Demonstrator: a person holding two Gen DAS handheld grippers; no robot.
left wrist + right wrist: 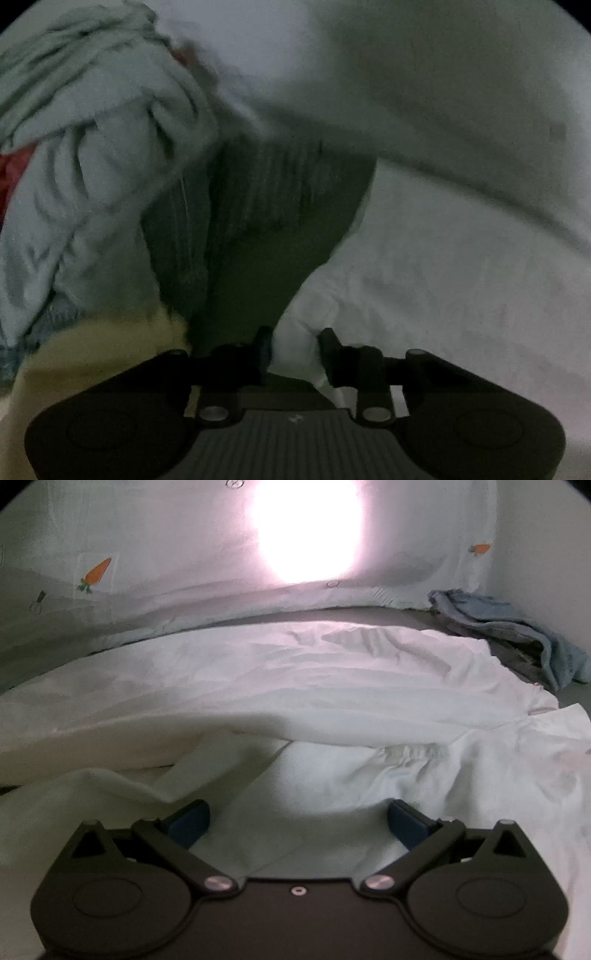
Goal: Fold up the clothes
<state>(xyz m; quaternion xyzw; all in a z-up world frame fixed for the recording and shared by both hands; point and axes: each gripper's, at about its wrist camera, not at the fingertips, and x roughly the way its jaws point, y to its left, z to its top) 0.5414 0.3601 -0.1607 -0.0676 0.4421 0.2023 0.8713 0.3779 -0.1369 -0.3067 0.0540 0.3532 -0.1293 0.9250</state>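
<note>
Left gripper (293, 347): black two-finger claw, fingers drawn near together with a narrow gap; a fold of the white garment (424, 277) sits between them, pinched. The frame is dim and blurred.

White garment: a large crumpled cloth. In the left wrist view it fills the right and upper part, rising from the claw and draping overhead. In the right wrist view (295, 686) it lies spread across the grey surface (332, 614), wrinkled, with a gathered seam (410, 755) near the middle and a loose flap (110, 786) at lower left.

Right gripper (297, 819): black claw with blue finger pads (190, 821), spread wide, hovering just over the white garment; nothing is between its fingers.

Pale blue towel (92, 147): bunched and twisted, upper left in the left wrist view, beside a dark ribbed cloth (258, 206). A red item (14, 173) shows at the far left edge, partly hidden under the towel.

Yellow cloth (92, 354): lower left in the left wrist view, just beside the claw.

Blue-grey towel (517, 631): folded heap at the right in the right wrist view, at the far edge of the white garment.

Carrot-print sheet (147, 572): pale fabric behind the surface, with an orange carrot motif (96, 573); a bright glare (306, 531) washes out its middle.
</note>
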